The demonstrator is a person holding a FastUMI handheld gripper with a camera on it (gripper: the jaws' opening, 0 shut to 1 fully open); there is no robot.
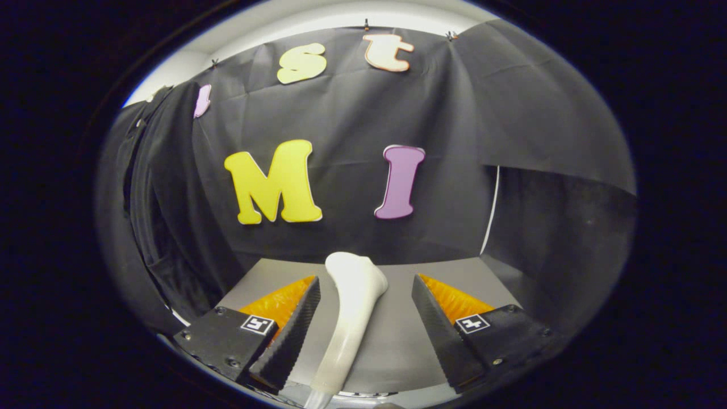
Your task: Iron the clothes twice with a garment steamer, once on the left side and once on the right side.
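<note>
Two-finger gripper (363, 324) hovers over a grey table (397, 335), its 2 fingers spread wide apart and gripping nothing. Largest in sight, dark black clothes (164, 227) hang at the booth's left side, well apart from the fingers. Smaller, a white plastic garment steamer (352, 307) with a flared head lies on the table between the fingers, nearer the left one; whether it touches is unclear.

dim booth, soft overhead light, sharp centre, fisheye-bent edges.
</note>
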